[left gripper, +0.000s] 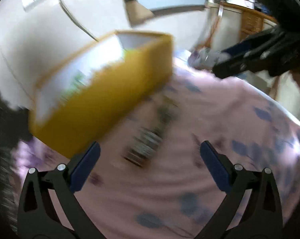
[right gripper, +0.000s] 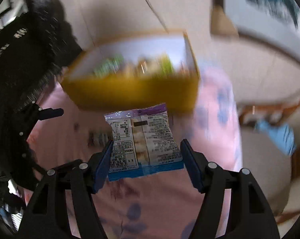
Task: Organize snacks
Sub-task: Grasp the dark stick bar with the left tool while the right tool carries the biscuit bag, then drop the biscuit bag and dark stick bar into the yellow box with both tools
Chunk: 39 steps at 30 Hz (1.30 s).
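Open yellow cardboard box (right gripper: 130,91) sits on the pink floral cloth-covered table (right gripper: 215,107), several snack packs (right gripper: 110,65) inside it. Printed plastic snack packet (right gripper: 144,139) between right gripper (right gripper: 146,145) pads, in front of box. Another blurred packet (left gripper: 148,139) on cloth, right of box.

Yellow box (right gripper: 130,91) contents motion-blurred, unreadable; packet on cloth (left gripper: 148,141) smeared, print illegible.
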Tool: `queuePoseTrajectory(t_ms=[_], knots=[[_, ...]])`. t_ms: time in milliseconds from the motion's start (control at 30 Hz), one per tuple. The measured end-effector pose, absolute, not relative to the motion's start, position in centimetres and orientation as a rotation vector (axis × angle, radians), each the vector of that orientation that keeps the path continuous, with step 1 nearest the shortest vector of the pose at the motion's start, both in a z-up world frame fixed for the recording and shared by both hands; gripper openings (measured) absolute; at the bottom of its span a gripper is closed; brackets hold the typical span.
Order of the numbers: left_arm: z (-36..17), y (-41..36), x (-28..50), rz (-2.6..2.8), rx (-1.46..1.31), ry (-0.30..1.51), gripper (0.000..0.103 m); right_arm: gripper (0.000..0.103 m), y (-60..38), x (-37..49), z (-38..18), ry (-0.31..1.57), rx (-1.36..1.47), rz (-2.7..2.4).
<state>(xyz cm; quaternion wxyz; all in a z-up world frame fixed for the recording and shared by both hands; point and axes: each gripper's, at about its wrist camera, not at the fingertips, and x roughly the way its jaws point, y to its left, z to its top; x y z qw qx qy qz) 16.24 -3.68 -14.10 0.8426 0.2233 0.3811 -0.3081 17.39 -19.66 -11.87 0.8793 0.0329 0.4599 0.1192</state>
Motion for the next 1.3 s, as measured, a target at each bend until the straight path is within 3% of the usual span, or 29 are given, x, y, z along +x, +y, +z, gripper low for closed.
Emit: queuePoseTrajectory(t_ms=[300, 433, 567, 633, 667, 700, 767, 800, 867, 933, 1100, 1300], knots=[[-16.7, -5.9, 18.3, -0.770, 0.552, 0.768, 0.101, 0.069, -20.4, 15.6, -18.5, 1.055, 0.108, 0.169], [-18.6, -7.1, 20.3, -0.849, 0.677, 0.758, 0.101, 0.093, -20.1, 15.5, -20.1, 1.084, 0.026, 0.141], [-21.6, -7.8, 22.0, -0.847, 0.687, 0.858, 0.101, 0.099, -19.8, 15.5, -20.8, 1.059, 0.007, 0.142], [-22.1, -6.8, 23.6, -0.835, 0.496, 0.983, 0.094, 0.099, -19.4, 15.7, -21.4, 1.061, -0.023, 0.139], [-21.8, -6.2, 23.8, -0.796, 0.417, 0.992, 0.080, 0.099, -19.3, 15.9, -21.5, 1.052, -0.028, 0.140], [-21.6, -6.1, 23.8, -0.740, 0.410, 0.993, 0.073, 0.099, -19.2, 15.8, -21.6, 1.033, -0.026, 0.146], [-21.3, -6.1, 23.5, -0.686, 0.389, 1.009, 0.051, 0.069, -19.0, 15.7, -21.8, 1.022, -0.012, 0.144], [-21.1, -6.1, 23.5, -0.676, 0.364, 1.030, 0.051, 0.063, -19.1, 15.7, -21.8, 1.037, 0.016, 0.156], [-20.7, -5.7, 23.3, -0.695, 0.286, 1.067, 0.041, 0.060, -19.2, 15.6, -21.6, 1.052, 0.039, 0.152], [-20.3, -5.4, 22.8, -0.703, 0.229, 1.095, 0.038, 0.058, -19.6, 15.4, -21.2, 1.052, 0.067, 0.151], [-18.9, -5.0, 20.4, -0.715, 0.206, 1.089, 0.037, 0.058, -21.0, 14.2, -18.8, 1.042, 0.136, 0.133], [-12.9, -2.9, 18.7, -0.640, 0.169, 0.961, 0.037, 0.058, -22.4, 13.2, -13.5, 0.923, 0.196, 0.123]])
